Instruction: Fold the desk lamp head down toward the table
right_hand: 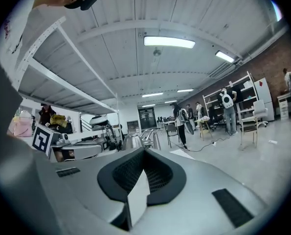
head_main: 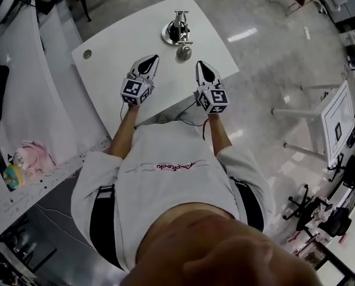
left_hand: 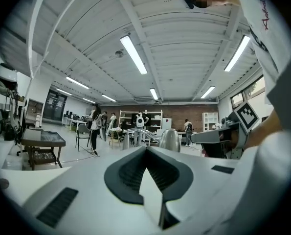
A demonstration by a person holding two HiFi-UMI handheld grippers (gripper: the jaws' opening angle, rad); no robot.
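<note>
Both the left claw [head_main: 154, 58] and the right claw [head_main: 199, 64] are closed and empty, mid-frame over the worktop [head_main: 114, 49]; the desk lamp [head_main: 178, 30] stands at upper centre. Best to steady it with one claw and push down slowly with the other

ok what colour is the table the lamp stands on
The table is plain white. The head view shows it best, with the lamp on it.

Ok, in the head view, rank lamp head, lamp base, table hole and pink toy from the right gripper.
1. Lamp head, just ahead, slightly left.
2. Lamp base, beyond the head.
3. Table hole, far left corner.
4. Pink toy, lower left, off the table.
</note>
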